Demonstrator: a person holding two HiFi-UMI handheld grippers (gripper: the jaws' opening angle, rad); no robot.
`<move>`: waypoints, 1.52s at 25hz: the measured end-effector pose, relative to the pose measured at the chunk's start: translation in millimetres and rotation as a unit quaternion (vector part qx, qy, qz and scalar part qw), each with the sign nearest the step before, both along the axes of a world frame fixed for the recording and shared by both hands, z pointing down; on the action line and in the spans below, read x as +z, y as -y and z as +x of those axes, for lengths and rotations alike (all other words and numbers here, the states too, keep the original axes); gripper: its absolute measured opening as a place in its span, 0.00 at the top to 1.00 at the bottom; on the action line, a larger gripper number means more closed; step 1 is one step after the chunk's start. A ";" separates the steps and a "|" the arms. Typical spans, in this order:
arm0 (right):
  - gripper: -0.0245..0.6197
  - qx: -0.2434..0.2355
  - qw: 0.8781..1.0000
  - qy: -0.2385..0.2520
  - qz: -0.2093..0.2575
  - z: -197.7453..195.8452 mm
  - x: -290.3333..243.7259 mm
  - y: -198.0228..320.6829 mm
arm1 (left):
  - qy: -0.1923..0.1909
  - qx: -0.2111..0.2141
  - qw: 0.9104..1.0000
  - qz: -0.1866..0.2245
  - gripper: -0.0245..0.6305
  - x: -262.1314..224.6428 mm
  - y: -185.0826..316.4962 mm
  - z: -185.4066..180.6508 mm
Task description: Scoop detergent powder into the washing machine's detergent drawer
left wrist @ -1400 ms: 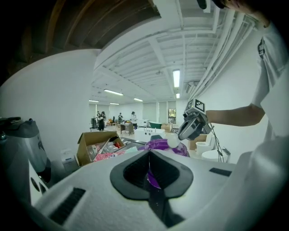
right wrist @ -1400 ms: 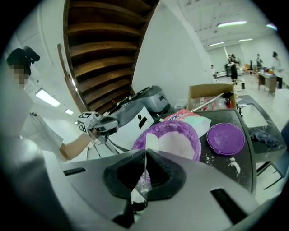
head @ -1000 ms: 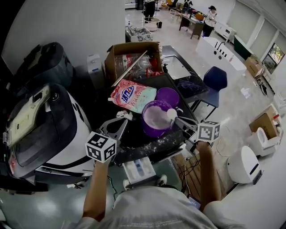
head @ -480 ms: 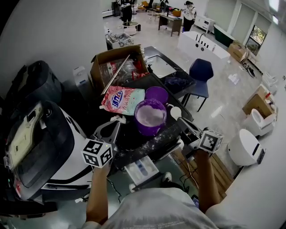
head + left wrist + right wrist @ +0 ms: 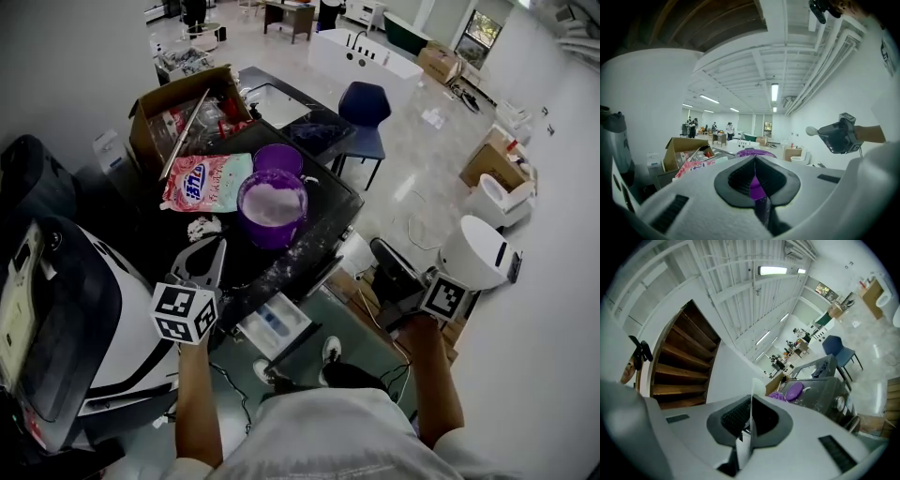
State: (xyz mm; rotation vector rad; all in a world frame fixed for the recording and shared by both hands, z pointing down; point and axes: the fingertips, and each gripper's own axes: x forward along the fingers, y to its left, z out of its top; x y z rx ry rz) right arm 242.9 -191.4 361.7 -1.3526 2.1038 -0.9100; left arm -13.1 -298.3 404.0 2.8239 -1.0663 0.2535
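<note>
Two grippers are flanking the open detergent drawer (image 5: pixel 278 323), which is jutting out at lower centre of the head view, just right of the washing machine (image 5: pixel 66 319).

The right gripper (image 5: pixel 750 422) is pinching the thin white handle of the scoop (image 5: pixel 812 131). The bowl is hanging to the right of the drawer, past the edge of the dark table (image 5: pixel 323 208) and over the floor. The left gripper (image 5: pixel 757 183) is idling with its jaws drawn together on nothing, pointing toward the purple tub (image 5: pixel 272 234).

Risk: only a narrow strip of handle is being gripped, so the scoop is likely to pivot in the jaws if it is tilted or jolted. Any load would then be spilling onto the floor before the bowl is over the drawer. A tip made off-centre would be dropping powder outside the intended compartment (which one is meant cannot be made out). No view is showing whether the bowl is carrying a load.

Detergent powder (image 5: pixel 272 200) is lying in the tub at upper centre. It is looking pale and fine, filling the tub close to the rim, with a white dusting scattered over the table top beside it.
</note>
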 end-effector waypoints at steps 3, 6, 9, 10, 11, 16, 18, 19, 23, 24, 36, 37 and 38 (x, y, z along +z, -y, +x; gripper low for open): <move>0.95 0.010 1.000 -0.007 -0.003 9.9 2.0 -29.7 | 0.006 -0.010 1.000 0.001 0.95 3.7 -20.4 -4.2; 0.95 0.005 1.000 -0.010 -0.003 18.8 7.4 -55.6 | 0.026 -0.018 0.999 0.002 0.95 9.2 -46.9 -4.2; 0.95 -0.015 1.000 -0.013 0.002 24.0 16.1 -76.3 | 0.039 -0.038 0.998 0.001 0.95 12.2 -74.4 -2.8; 0.95 -0.019 1.000 -0.014 0.003 27.2 19.8 -84.2 | 0.043 -0.044 0.998 0.003 0.95 12.5 -85.0 0.9; 0.95 -0.025 1.000 -0.014 0.005 30.8 22.6 -92.7 | 0.047 -0.050 0.998 0.004 0.95 13.2 -96.8 6.2; 0.95 -0.049 0.999 -0.009 0.012 46.7 29.9 -138.8 | 0.046 -0.063 0.997 -0.010 0.95 21.6 -160.0 36.5; 0.95 -0.054 0.998 -0.011 0.007 50.8 33.7 -154.9 | 0.037 -0.067 0.997 -0.020 0.95 23.4 -181.4 44.6; 0.95 -0.055 0.998 -0.013 0.003 51.8 35.4 -161.9 | 0.035 -0.068 0.997 -0.025 0.95 24.3 -190.9 47.4; 0.95 -0.054 0.998 -0.013 -0.007 50.5 40.1 -184.8 | 0.039 -0.065 0.996 -0.040 0.95 29.9 -220.9 53.5; 0.95 -0.055 0.998 -0.019 -0.007 50.3 41.4 -187.9 | 0.037 -0.066 0.996 -0.042 0.95 30.4 -226.1 53.5; 0.95 -0.097 0.993 -0.051 -0.045 -25.4 66.5 -164.2 | 0.037 -0.060 0.996 -0.063 0.95 47.2 -221.2 9.0; 0.95 -0.100 0.992 -0.050 -0.049 -33.3 70.7 -158.6 | 0.039 -0.056 0.996 -0.065 0.95 49.5 -217.9 5.1; 0.95 -0.103 0.992 -0.049 -0.055 -40.8 76.3 -153.0 | 0.042 -0.052 0.995 -0.067 0.95 52.2 -215.2 1.2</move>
